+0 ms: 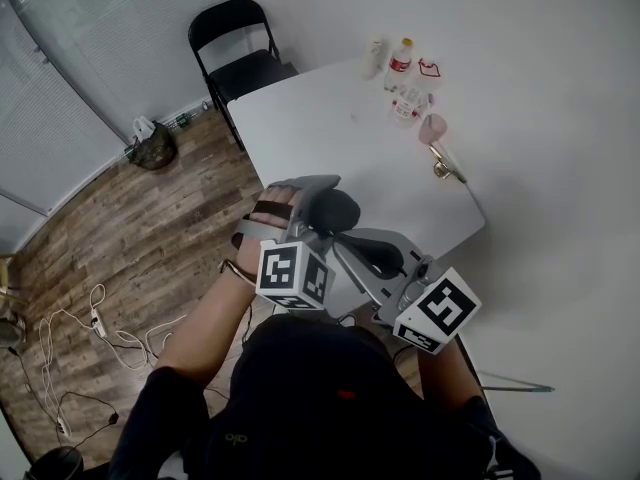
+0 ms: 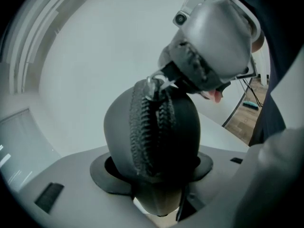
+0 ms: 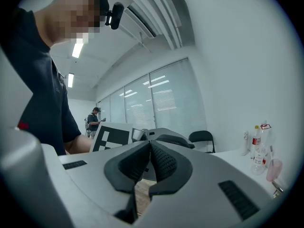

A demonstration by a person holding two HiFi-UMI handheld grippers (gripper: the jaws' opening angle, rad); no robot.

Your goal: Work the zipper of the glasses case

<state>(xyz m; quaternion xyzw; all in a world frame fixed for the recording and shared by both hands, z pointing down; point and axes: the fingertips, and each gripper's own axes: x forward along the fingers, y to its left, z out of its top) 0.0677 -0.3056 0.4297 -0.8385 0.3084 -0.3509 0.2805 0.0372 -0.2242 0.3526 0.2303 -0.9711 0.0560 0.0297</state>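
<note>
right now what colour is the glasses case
The glasses case is black, zipper included; clearest in the left gripper view.

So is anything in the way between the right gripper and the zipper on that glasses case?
Nothing visible does. The left gripper clamps the glasses case, zipper facing out, and the right gripper, fingers shut, sits right at the metal zipper pull with nothing between. Whether it actually pinches the pull, I cannot tell.
</note>
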